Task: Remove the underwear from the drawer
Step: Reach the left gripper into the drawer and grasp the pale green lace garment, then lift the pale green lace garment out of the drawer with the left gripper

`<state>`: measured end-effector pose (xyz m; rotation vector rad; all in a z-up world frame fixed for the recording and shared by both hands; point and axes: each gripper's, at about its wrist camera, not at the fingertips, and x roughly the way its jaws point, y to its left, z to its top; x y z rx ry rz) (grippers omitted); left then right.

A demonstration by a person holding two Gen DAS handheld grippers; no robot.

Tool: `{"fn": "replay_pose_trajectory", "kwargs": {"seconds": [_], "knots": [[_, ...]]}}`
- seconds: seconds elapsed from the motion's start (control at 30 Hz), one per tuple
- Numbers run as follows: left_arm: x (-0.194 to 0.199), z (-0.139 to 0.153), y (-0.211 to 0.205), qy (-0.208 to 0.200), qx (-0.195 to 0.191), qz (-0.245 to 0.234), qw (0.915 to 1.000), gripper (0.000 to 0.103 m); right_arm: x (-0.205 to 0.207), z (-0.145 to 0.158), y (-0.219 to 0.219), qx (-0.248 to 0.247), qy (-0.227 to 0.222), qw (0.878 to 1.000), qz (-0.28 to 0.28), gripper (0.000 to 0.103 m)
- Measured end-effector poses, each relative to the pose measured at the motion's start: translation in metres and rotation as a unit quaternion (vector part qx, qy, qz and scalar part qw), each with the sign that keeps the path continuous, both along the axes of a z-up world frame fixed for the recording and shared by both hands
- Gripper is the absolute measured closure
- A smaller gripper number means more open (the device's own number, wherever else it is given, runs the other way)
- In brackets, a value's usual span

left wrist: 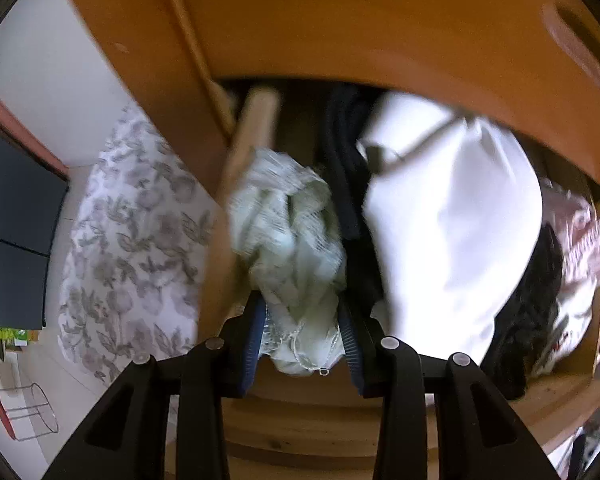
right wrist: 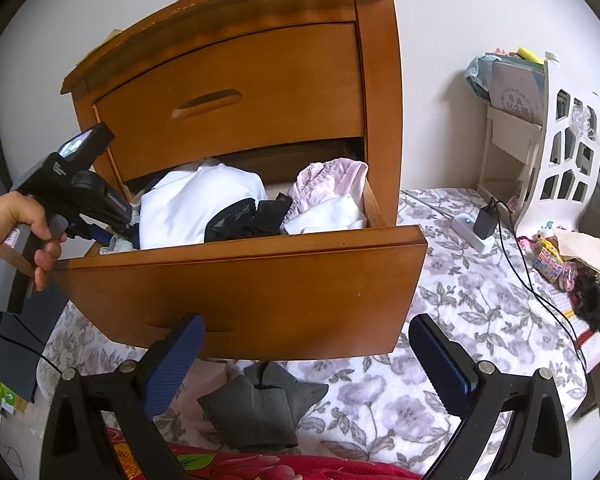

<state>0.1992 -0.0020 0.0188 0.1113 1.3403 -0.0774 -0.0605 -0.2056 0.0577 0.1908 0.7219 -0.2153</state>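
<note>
Underwear (left wrist: pixel 296 236), pale green lace bundle, is lying at the drawer's (right wrist: pixel 240 288) left end directly between the left gripper's (left wrist: pixel 300 312) partly closed pads, apparently gripped, its length running along them, while the right gripper (right wrist: pixel 304 360) is hovering wide and empty outside the front.

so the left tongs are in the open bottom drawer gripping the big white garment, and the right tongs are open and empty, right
Not quite. The left tongs grip the pale green lacy piece, not the big white garment beside it, as the left wrist view shows. The rest holds: they are in the open bottom drawer, and the right tongs are open and empty.
</note>
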Motion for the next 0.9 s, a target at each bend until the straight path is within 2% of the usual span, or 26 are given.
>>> {"fn": "replay_pose_trajectory", "kwargs": {"seconds": [0.2, 0.23, 0.3, 0.47, 0.63, 0.73, 0.9], "knots": [[0.001, -0.007, -0.007, 0.007, 0.022, -0.013, 0.9997, 0.067, 0.001, -0.001, 0.0, 0.001, 0.002, 1.0, 0.001, 0.0], [0.002, -0.009, -0.008, 0.01, 0.026, -0.017, 0.9995, 0.069, 0.001, -0.001, 0.0, 0.001, 0.002, 1.0, 0.001, 0.0], [0.002, -0.012, -0.007, 0.012, 0.031, -0.017, 0.9993, 0.084, 0.001, -0.001, 0.0, 0.001, 0.002, 1.0, 0.001, 0.0], [-0.002, -0.003, -0.004, -0.012, 0.026, -0.018, 0.9994, 0.092, 0.002, -0.002, 0.0, 0.004, 0.003, 1.0, 0.0, 0.0], [-0.009, 0.028, 0.002, -0.08, 0.04, -0.019, 0.9958, 0.094, 0.001, -0.002, -0.001, 0.005, 0.003, 1.0, -0.001, 0.0], [-0.012, 0.047, 0.008, -0.116, 0.033, -0.014, 0.9926, 0.095, 0.001, -0.002, 0.0, 0.001, 0.003, 1.0, 0.0, 0.0], [-0.021, 0.081, 0.012, -0.181, 0.029, -0.013, 0.9829, 0.095, 0.0, -0.001, 0.0, 0.001, 0.002, 1.0, -0.002, 0.0]]}}
